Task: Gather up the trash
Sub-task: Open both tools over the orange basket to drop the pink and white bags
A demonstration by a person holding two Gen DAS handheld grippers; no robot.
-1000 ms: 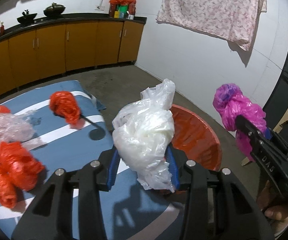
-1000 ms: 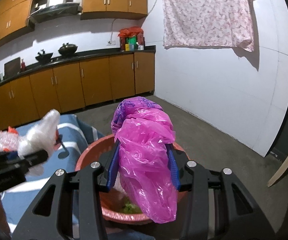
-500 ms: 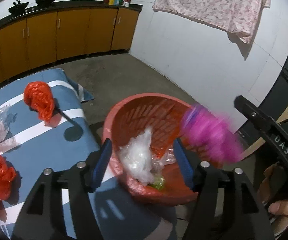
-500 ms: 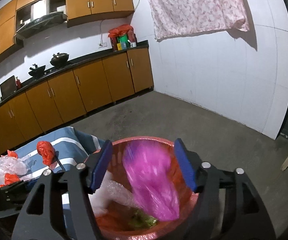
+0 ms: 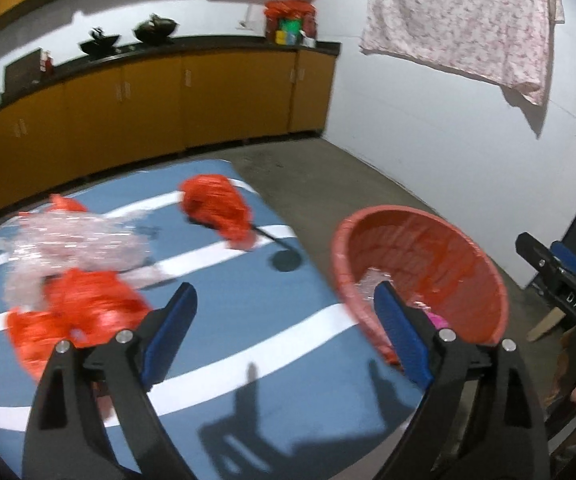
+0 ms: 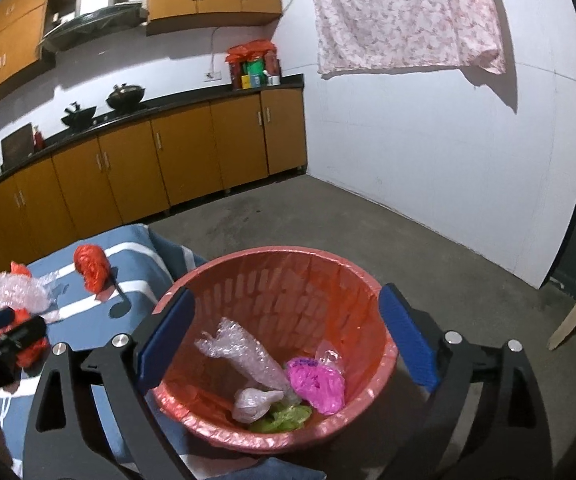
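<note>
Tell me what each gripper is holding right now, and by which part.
Nothing. The left gripper and right gripper have just opened and are empty; the pink bag lies in the red basket.

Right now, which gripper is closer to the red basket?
Right. The right gripper hangs open directly over the red basket. The left gripper, also open, points at the blue striped cloth, with the basket off to its right.

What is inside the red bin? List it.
In the red plastic bin: a crumpled clear plastic bag, a magenta plastic bag, a knotted whitish bag, green scraps. Anything beneath them is covered.
</note>
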